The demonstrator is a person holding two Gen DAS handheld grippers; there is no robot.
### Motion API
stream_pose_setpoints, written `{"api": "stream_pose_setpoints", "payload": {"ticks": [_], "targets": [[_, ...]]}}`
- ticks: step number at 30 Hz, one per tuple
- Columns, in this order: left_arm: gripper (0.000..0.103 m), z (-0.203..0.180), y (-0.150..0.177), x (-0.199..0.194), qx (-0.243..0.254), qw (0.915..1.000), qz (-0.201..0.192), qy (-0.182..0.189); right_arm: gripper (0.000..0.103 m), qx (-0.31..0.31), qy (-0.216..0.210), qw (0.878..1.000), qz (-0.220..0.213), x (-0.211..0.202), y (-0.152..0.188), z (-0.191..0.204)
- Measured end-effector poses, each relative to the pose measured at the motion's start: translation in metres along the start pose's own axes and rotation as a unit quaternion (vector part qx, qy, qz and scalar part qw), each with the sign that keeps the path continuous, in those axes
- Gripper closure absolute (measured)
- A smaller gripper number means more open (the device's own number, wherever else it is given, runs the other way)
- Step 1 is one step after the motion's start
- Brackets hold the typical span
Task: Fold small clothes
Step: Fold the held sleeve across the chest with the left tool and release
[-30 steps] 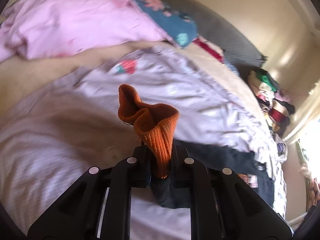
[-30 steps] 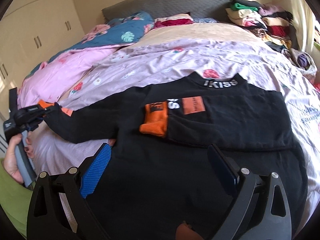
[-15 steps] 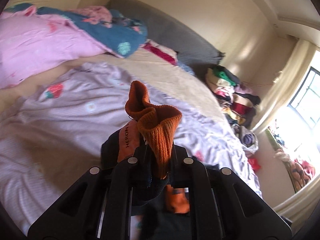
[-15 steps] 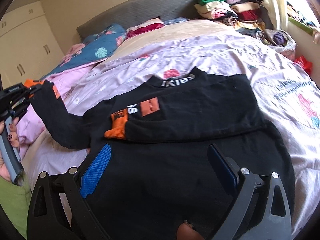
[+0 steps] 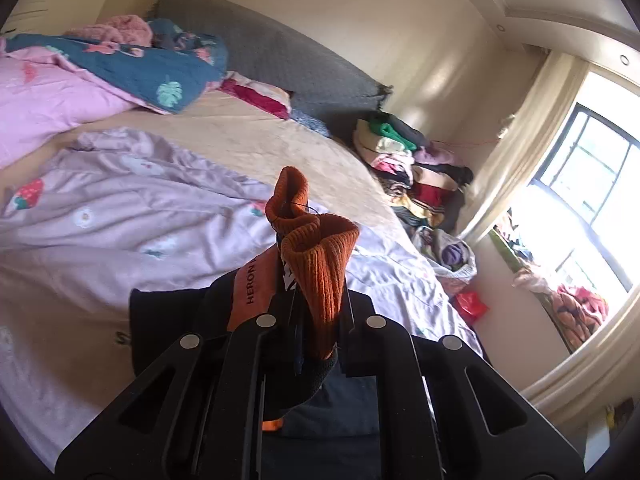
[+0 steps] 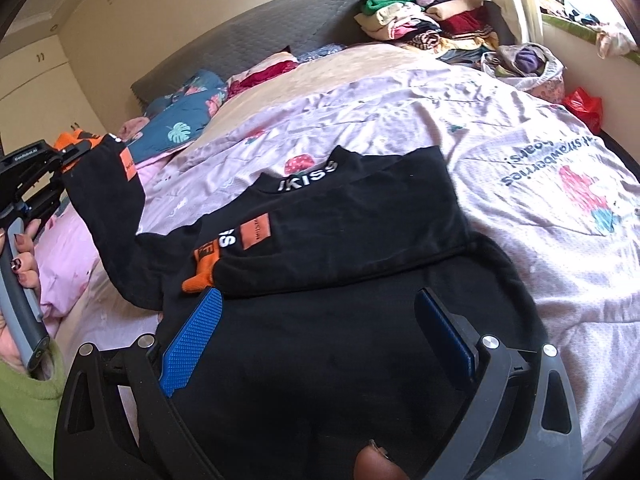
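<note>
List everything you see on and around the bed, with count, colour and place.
sweatshirt: one, black, orange cuffs, mid-bed, one sleeve folded across, other lifted
sheet: one, lilac, strawberry print, under sweatshirt
quilt: one, pink, far left
blanket: one, teal, leaf print, near headboard
headboard: one, grey
clothes pile: one, mixed colours, beside the bed's head
left gripper: shut on orange cuff
right gripper: open, above sweatshirt's lower part

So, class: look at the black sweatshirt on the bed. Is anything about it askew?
Yes. One sleeve is lifted off the bed, its orange cuff pinched in the left gripper, while the other sleeve lies folded across the sweatshirt.
</note>
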State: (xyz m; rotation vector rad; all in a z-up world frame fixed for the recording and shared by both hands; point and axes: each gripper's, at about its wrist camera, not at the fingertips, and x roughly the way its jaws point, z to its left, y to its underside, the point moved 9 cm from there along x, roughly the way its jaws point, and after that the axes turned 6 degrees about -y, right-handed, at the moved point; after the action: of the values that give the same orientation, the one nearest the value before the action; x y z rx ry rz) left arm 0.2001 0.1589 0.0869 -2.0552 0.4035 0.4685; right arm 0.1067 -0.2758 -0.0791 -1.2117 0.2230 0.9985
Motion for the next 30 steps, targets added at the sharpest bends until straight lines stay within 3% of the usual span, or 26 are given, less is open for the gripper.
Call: {"api": "stream_pose_setpoints", "payload": {"ticks": [8, 16, 25, 27, 30], "targets": [[0.098, -0.041, 0.028, 0.021, 0.027, 0.9987, 0.028, 0.032, 0.007, 0.011, 0.012, 1.000, -0.005, -0.012, -0.001, -0.023], [0.099, -0.058, 0.079, 0.059, 0.047, 0.9944, 0.088, 0.037, 0.007, 0.037, 0.025, 0.999, -0.003, -0.014, 0.002, -0.050], [0.098, -0.078, 0.157, 0.097, 0.074, 0.9770, 0.188, 0.069, 0.007, 0.072, 0.048, 0.996, 0.002, -0.012, 0.006, -0.078], [0.090, -0.080, 0.171, 0.101, 0.078, 0.9720, 0.208, 0.077, 0.007, 0.081, 0.053, 0.995, 0.005, -0.010, 0.008, -0.085], [0.066, -0.082, 0.182, 0.101, 0.079, 0.9674, 0.225, 0.087, 0.007, 0.091, 0.059, 0.994, 0.008, -0.007, 0.009, -0.091]]}}
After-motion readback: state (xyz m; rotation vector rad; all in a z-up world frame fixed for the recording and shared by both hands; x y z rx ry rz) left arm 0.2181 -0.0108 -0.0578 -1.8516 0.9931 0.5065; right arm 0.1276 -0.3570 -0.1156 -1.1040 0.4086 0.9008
